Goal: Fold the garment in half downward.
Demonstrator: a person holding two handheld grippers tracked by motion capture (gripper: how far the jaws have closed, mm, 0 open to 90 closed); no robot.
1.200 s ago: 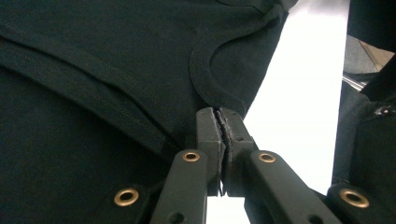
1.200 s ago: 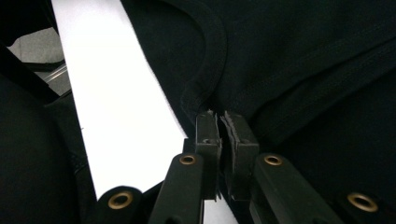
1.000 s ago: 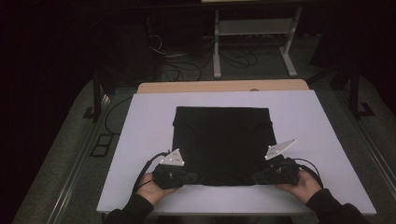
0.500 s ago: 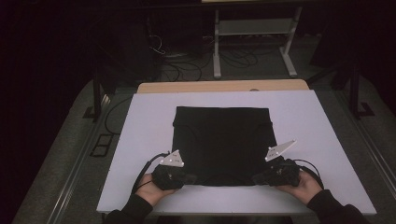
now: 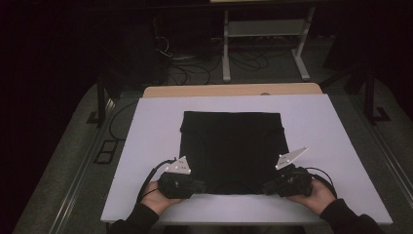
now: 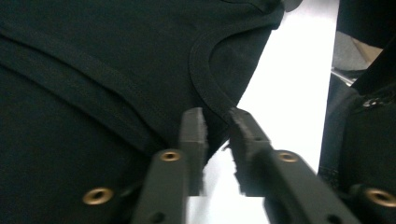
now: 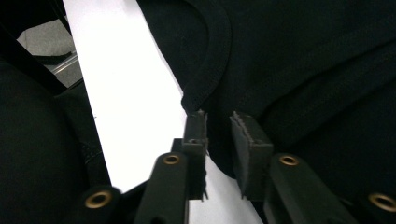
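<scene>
Since both pairs of jaws have just been opening, each now stands a little apart with only a slim gap: the left gripper at the near left corner of the black garment, the right gripper at the near right corner, cloth edge between the pads but seemingly not pinched. That reads as a release after laying it flat on the white surface, near hem toward the person

Garment matt black cloth; table smooth white.
</scene>
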